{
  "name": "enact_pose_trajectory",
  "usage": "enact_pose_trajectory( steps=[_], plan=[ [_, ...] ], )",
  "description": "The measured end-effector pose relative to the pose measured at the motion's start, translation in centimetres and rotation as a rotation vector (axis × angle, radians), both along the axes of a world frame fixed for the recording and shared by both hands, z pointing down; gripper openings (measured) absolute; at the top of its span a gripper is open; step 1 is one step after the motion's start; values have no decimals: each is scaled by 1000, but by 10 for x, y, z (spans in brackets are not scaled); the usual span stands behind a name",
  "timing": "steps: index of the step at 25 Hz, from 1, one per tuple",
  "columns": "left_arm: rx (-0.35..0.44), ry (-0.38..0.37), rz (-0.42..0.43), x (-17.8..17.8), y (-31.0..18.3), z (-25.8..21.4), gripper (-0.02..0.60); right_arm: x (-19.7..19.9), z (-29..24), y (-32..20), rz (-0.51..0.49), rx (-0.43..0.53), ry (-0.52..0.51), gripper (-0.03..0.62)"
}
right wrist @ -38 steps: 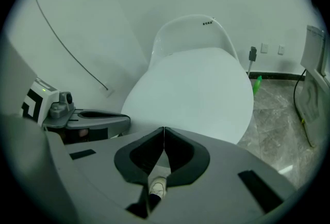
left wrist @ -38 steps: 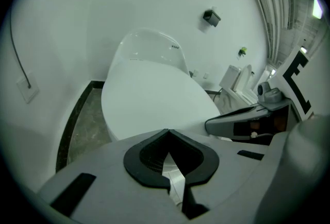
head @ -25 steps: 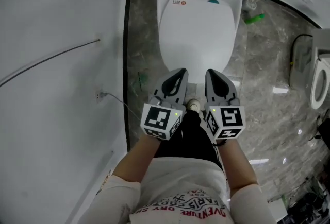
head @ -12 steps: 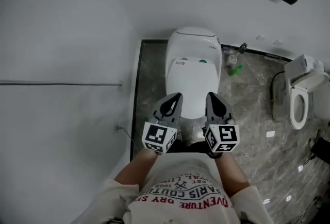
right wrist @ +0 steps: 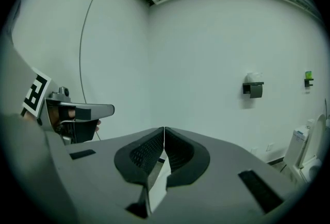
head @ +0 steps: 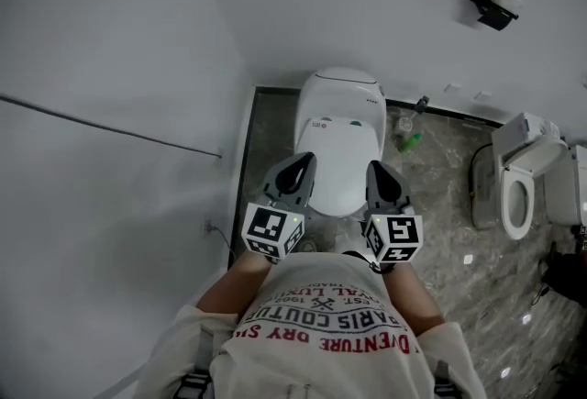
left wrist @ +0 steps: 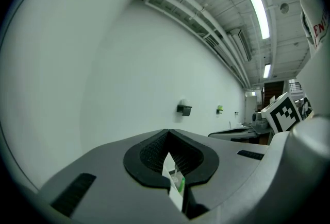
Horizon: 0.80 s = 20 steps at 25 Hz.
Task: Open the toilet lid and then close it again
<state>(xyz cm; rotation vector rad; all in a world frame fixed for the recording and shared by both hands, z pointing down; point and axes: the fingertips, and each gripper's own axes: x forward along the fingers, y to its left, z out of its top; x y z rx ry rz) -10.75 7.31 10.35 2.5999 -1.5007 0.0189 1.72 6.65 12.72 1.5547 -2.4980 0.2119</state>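
Note:
The white toilet stands against the far wall in the head view, its lid (head: pixel 337 170) lying flat and closed over the bowl. Both grippers hang close to the person's chest, above the toilet's near end and clear of it. My left gripper (head: pixel 304 159) is shut with nothing in it, and my right gripper (head: pixel 377 166) is also shut and empty. In the left gripper view the jaws (left wrist: pixel 167 131) meet at the tips, with a sliver of white toilet below. The right gripper's jaws (right wrist: pixel 164 128) likewise meet, pointing at the bare wall.
A second toilet (head: pixel 516 195) stands at the right on the grey marble floor (head: pixel 440 205). A green bottle (head: pixel 408 142) lies beside the first toilet. A paper holder (head: pixel 495 7) hangs on the far wall. A thin cable (head: pixel 110 127) runs along the left wall to a socket (head: pixel 209 227).
The head view has risen and drawn back, so the toilet looks smaller and farther. Both grippers stay shut and have come nearer the chest. The lid stays closed.

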Motion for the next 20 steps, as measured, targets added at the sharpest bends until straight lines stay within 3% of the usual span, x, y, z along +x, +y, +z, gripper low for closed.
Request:
enact_pose_trajectory(
  steps=[20],
  plan=[
    [2,-16,-6,-3,14,-10,6,-3,-15,14,-26,46,31,14]
  ],
)
